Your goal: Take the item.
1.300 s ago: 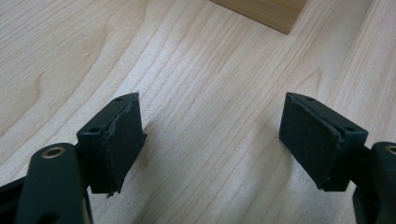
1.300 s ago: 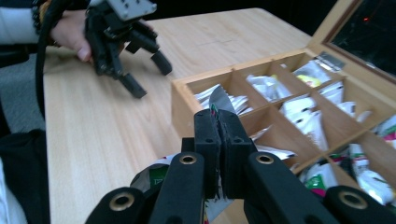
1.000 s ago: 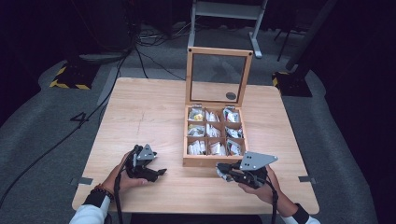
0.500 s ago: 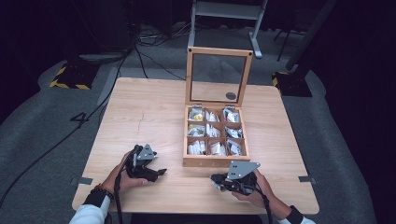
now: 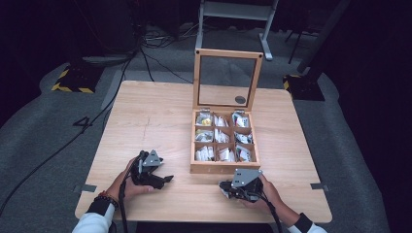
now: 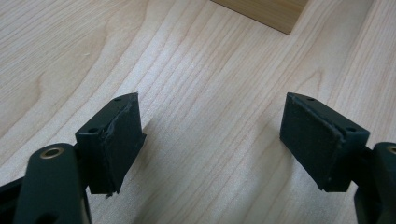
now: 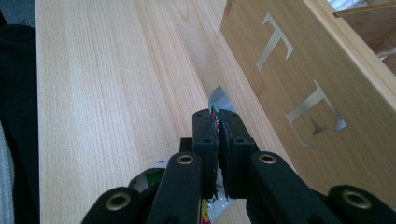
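Right gripper has its jaws pressed together on a small foil sachet, silvery tip poking out past the pads and a coloured printed bit trailing below them; it sits low over the table, just beside the front wall of the wooden tea box (the cut-out letters on that wall show in the right gripper view). Left gripper is spread wide with nothing between the pads, resting over bare wood near the box's near-left corner. Risks, as I judge them: the pinch looks to be on a thin edge of the sachet, so it could slide out or tear if the hand swings; the sachet tip is close to the box wall and could snag or fold against it; if it gets dropped at the table's front edge it may be awkward to re-pinch flat foil off the wood. Hard to make out: the sachet in the high view is hidden under the hand and grey plate, its print is unreadable, and how much of it is actually between the pads can't be told. The box's compartments hold pale packets, too small to count.
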